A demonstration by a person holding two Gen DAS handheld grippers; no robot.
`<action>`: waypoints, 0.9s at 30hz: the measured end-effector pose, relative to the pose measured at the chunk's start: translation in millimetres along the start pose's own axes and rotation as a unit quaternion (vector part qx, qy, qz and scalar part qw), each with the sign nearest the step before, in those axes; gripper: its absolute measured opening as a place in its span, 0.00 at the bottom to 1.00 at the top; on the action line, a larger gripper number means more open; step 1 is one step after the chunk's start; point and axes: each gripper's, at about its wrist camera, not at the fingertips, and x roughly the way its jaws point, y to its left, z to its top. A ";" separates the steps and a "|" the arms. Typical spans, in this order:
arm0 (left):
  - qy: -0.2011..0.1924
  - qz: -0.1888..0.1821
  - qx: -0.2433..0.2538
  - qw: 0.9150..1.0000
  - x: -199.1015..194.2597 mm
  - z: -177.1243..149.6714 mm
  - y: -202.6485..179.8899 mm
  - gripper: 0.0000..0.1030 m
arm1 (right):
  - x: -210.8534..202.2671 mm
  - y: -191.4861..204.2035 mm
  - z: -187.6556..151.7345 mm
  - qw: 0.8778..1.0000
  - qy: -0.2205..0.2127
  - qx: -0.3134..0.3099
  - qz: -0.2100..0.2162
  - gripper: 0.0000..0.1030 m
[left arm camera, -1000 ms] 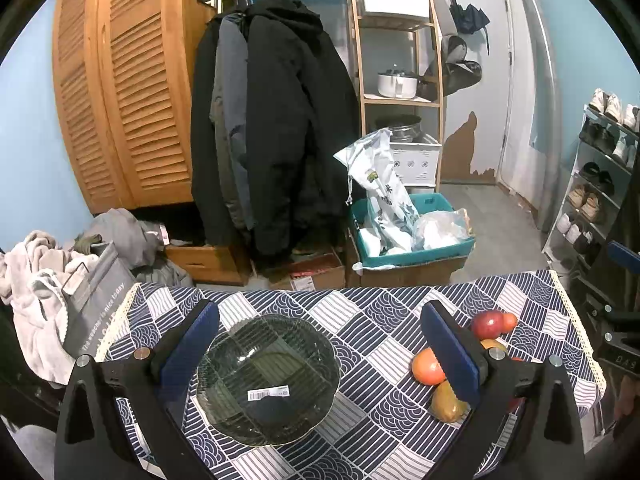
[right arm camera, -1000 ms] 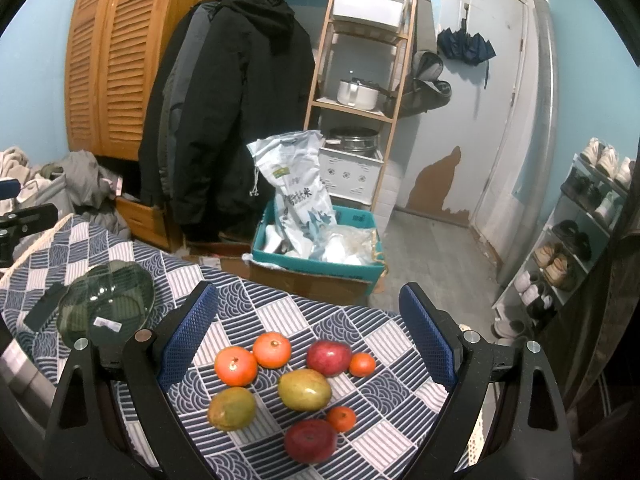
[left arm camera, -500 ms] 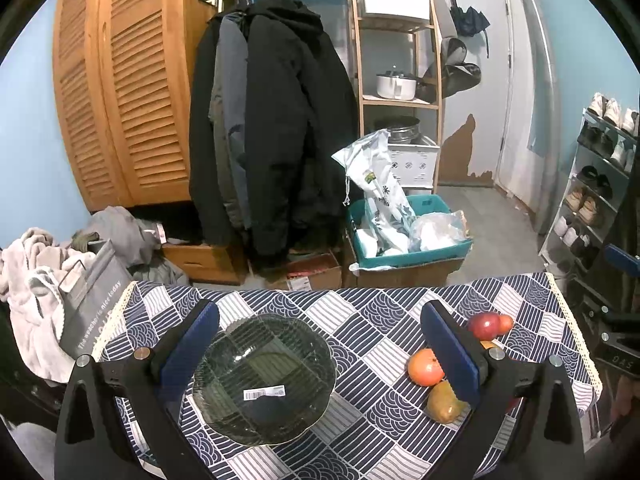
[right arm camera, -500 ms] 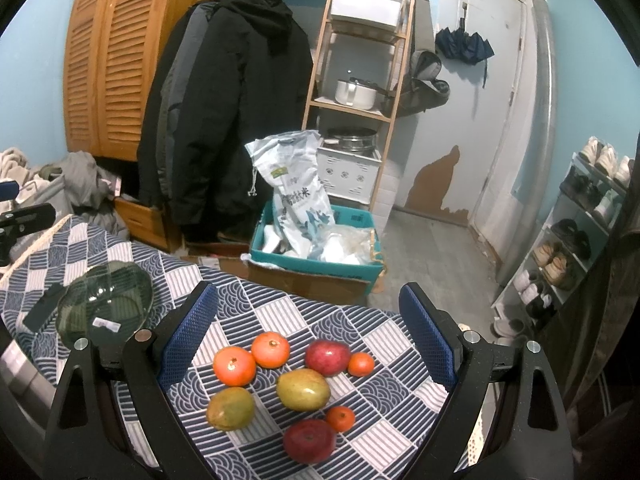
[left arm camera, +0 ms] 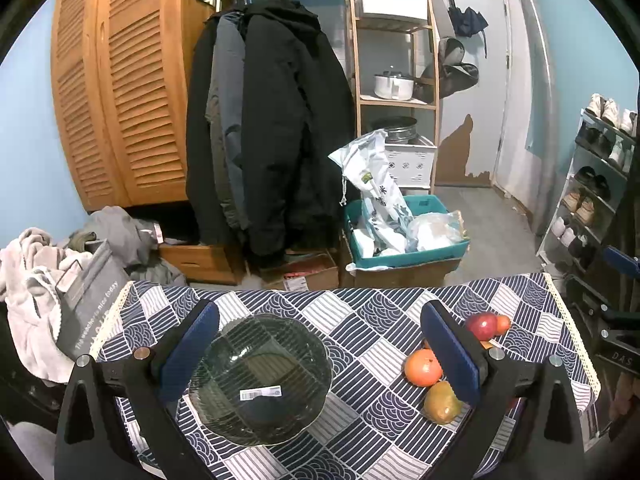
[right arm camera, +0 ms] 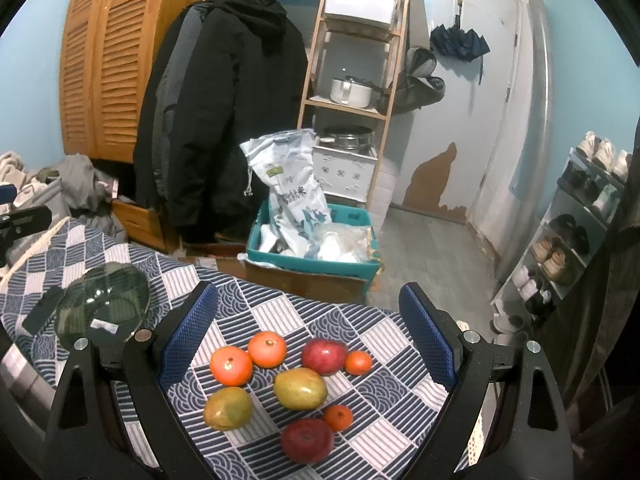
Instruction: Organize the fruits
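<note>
Right wrist view: right gripper (right arm camera: 310,336) hovering wide open above the fruit cluster near the right edge of the checked tablecloth (right arm camera: 280,312), gripping nothing. Two large oranges (right arm camera: 231,366) side by side, red apple (right arm camera: 324,356) and small orange (right arm camera: 358,362) just beside them; two mangoes (right arm camera: 301,388) nearer the front edge, second red apple (right arm camera: 307,440) nearest the front. Glass bowl (right arm camera: 102,307) well apart, toward the left edge, bearing a white label.

Left wrist view: left gripper (left arm camera: 320,352) spread open over the glass bowl (left arm camera: 260,376), empty-fingered. Bowl without fruit. Large orange (left arm camera: 423,367) and mango (left arm camera: 441,402) partly hidden behind the right finger.
</note>
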 end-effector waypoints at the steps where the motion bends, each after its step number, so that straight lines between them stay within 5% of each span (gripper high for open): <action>1: 0.000 0.000 0.000 1.000 0.4 -1.0 0.6 0.99 | 0.5 -1.0 -0.4 1.000 0.001 0.001 0.000 0.88; 9: 0.009 -0.009 0.007 1.000 10.4 -11.4 -4.1 0.99 | 2.6 -11.4 -3.8 1.000 0.009 0.010 -0.003 0.88; 27: 0.088 -0.031 0.039 0.995 63.1 -49.4 -39.2 0.99 | 47.0 -40.2 -52.0 0.993 0.109 0.039 -0.008 0.88</action>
